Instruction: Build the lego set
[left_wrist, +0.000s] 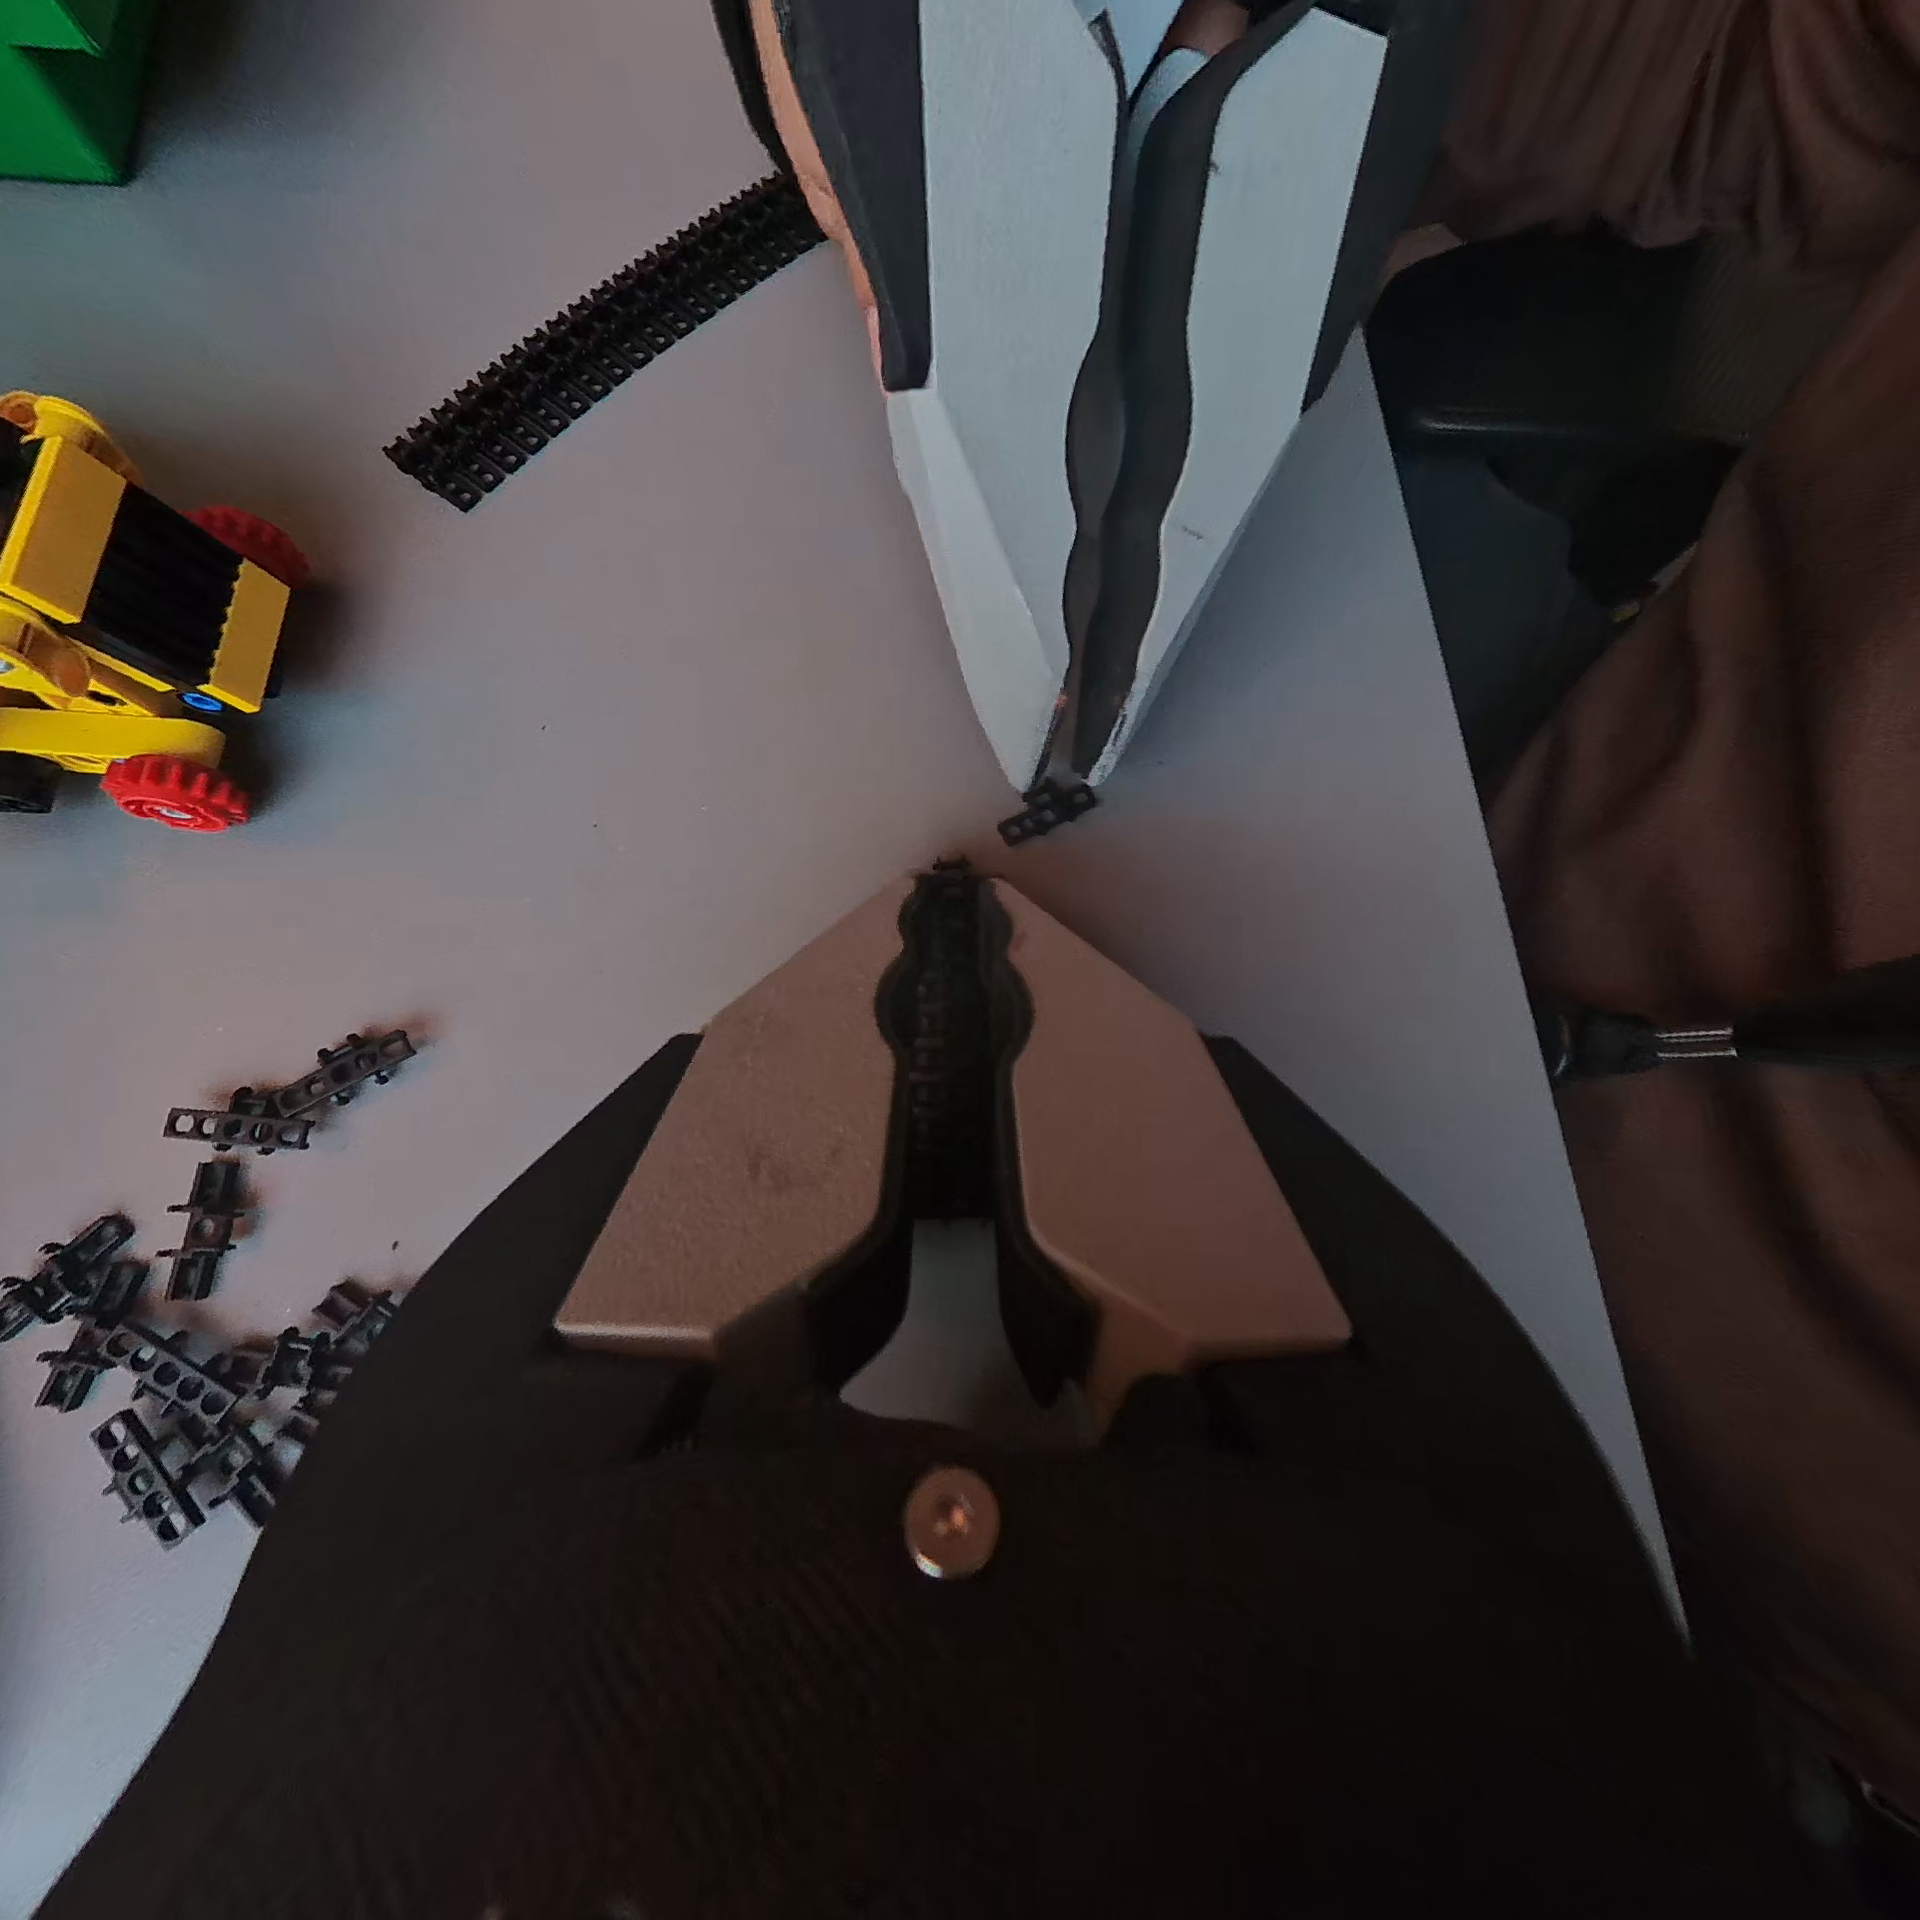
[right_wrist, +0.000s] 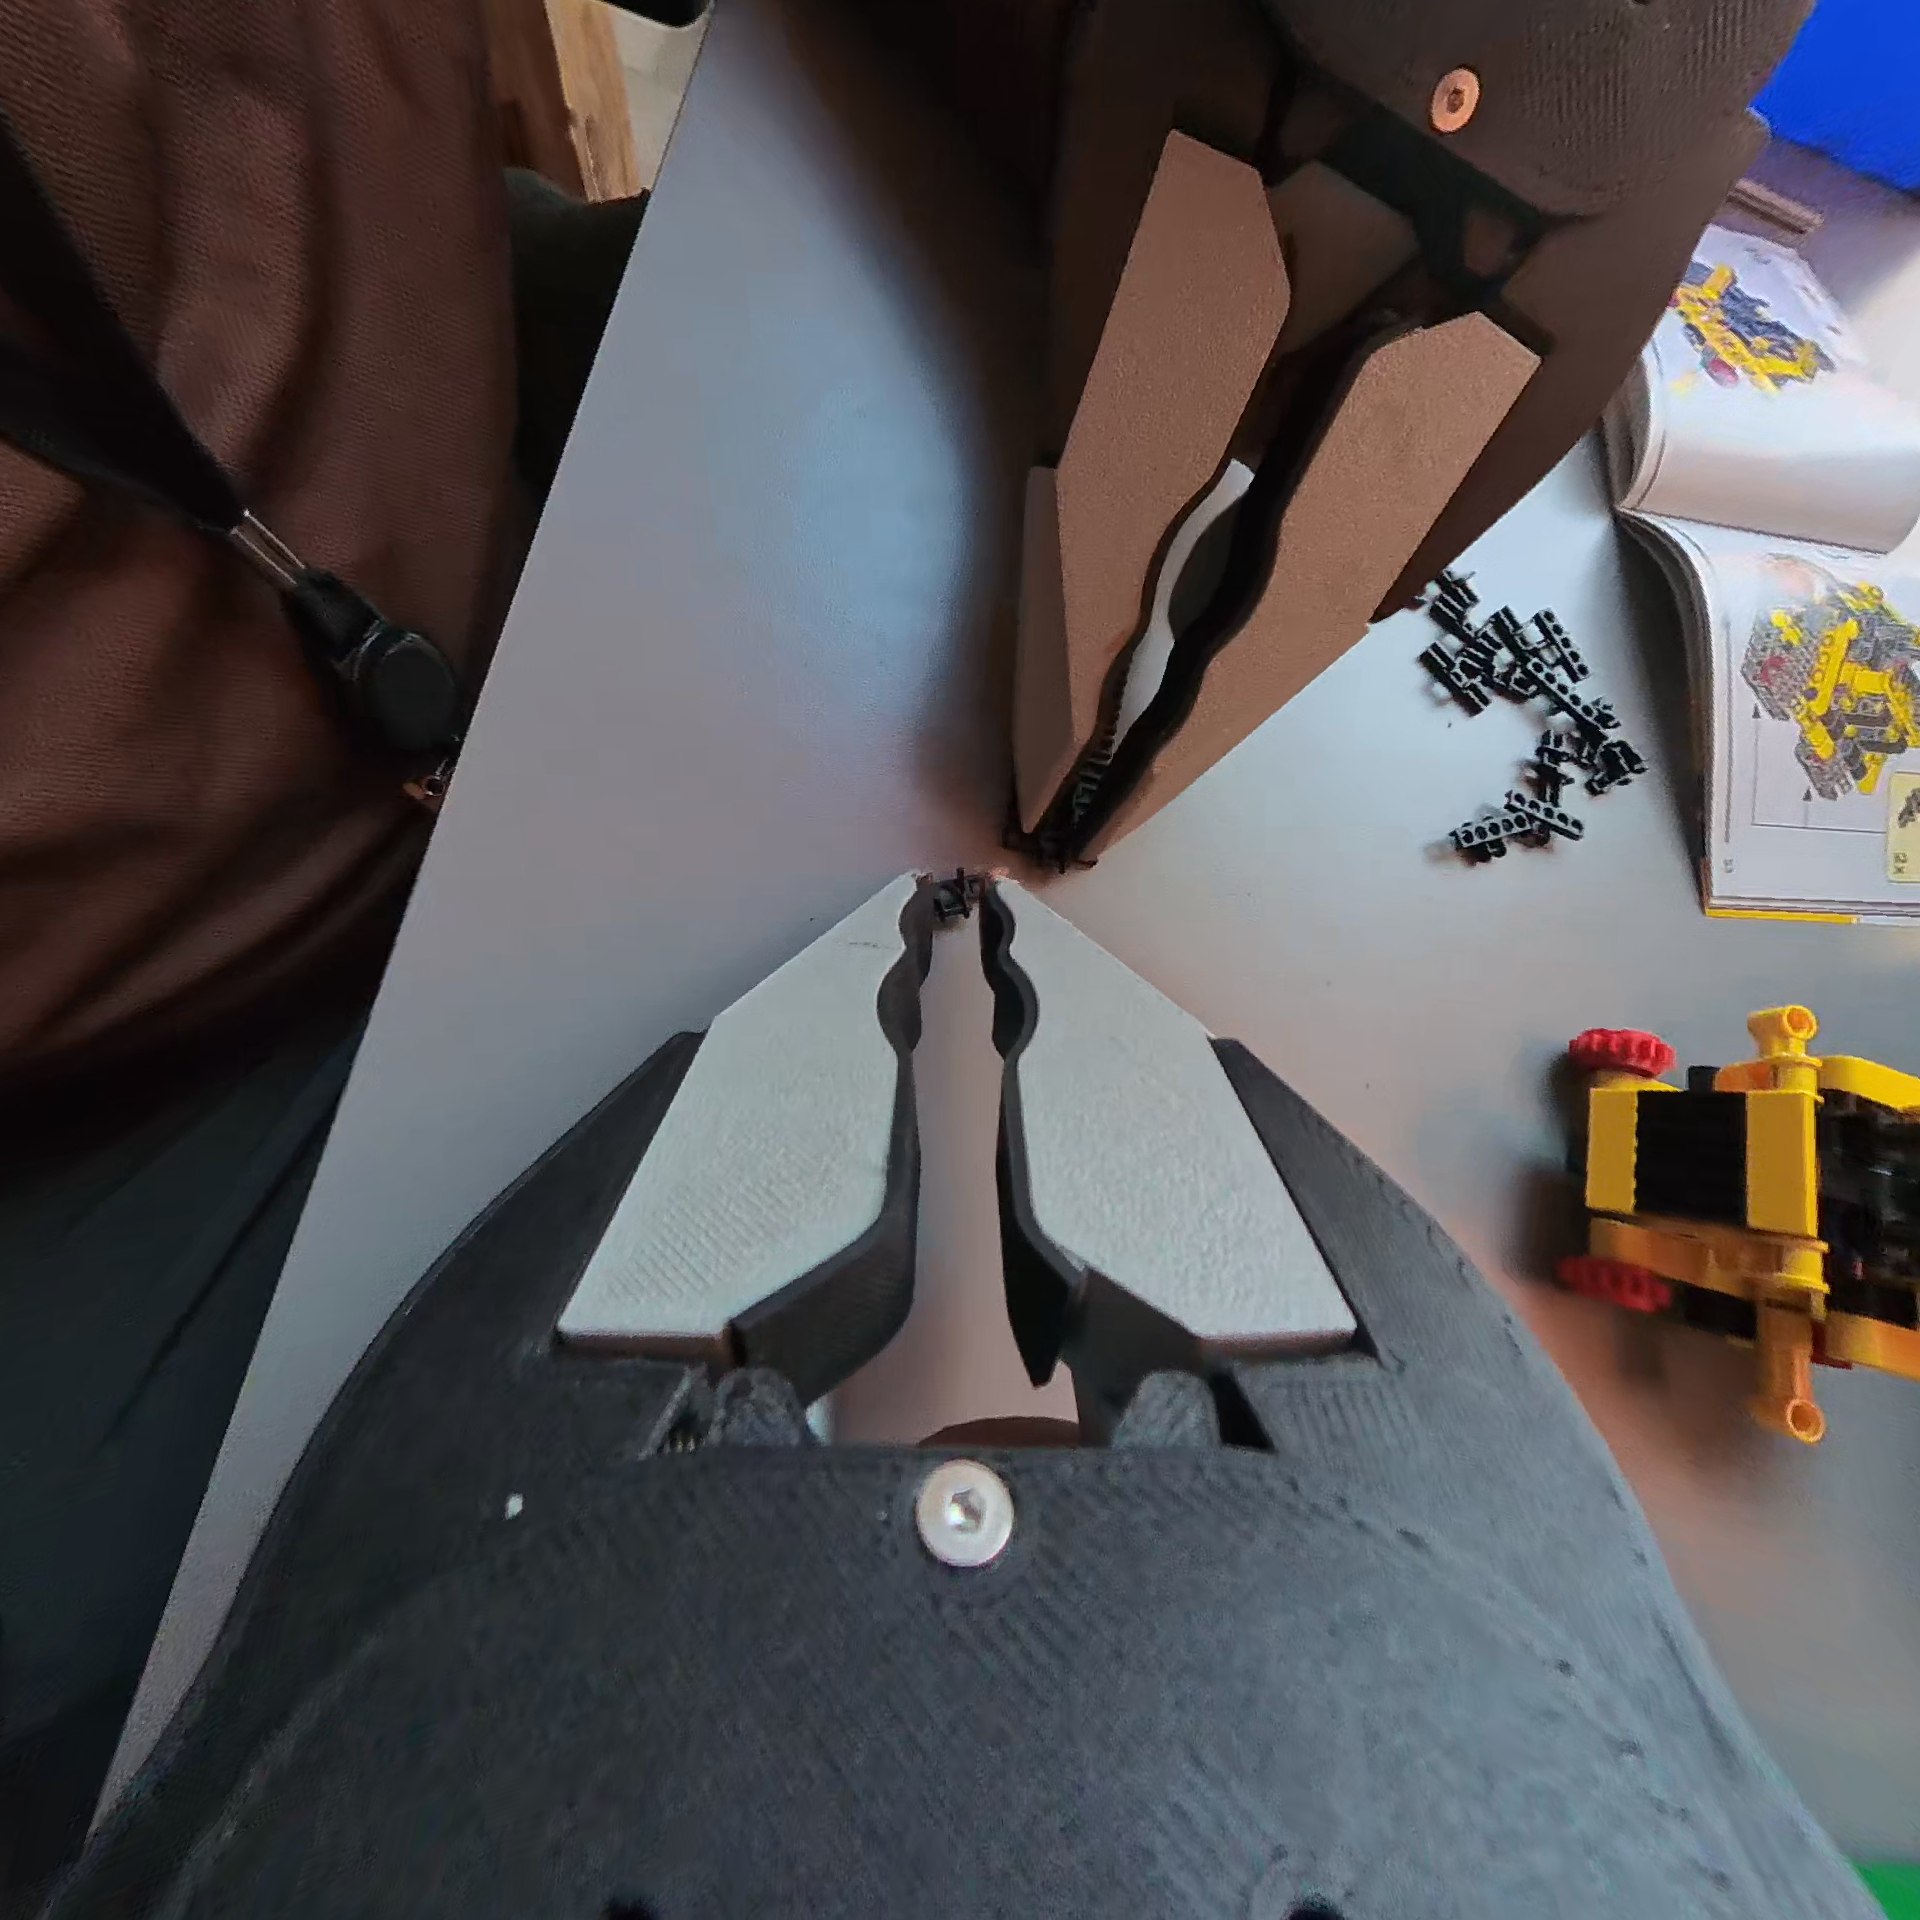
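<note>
Left claw (left_wrist: 951, 883): tan fingers pressed together on a short strip of black track links (left_wrist: 948, 1039) that runs lengthwise between the pads, its end poking out at the tips; seen also from the right wrist view (right_wrist: 1049, 847).
Right claw (right_wrist: 958, 896): grey fingers pinching a small black track link (right_wrist: 956, 896) at the very tips, with a gap between the fingers farther back; seen also from the left wrist view (left_wrist: 1070, 774), where the link (left_wrist: 1047, 812) hangs just below the tips.
Claw to claw: tips point at each other, very near; I cannot tell whether the held link and the strip's end touch.
Counter (left_wrist: 644, 727): pale grey surface under both claws, with its edge running close beside them.
Loose links (left_wrist: 177, 1340): a scattered heap of black track pieces on the counter, to the left of the left claw's body; in the right wrist view (right_wrist: 1527, 717) they lie beyond that claw.
Finished track (left_wrist: 613, 332): a long curved black band lying flat, ahead and left of the left claw.
Yellow vehicle (left_wrist: 114, 623): a partly built model with red wheels, farther left of the left claw; right of the right claw (right_wrist: 1756, 1195).
Instruction booklet (right_wrist: 1787, 644): open, past the loose links from the right claw.
Green block (left_wrist: 68, 88): far corner, ahead and left.
Person (right_wrist: 208, 520): brown garment at the counter edge, with a black lanyard clip (right_wrist: 364, 655).
</note>
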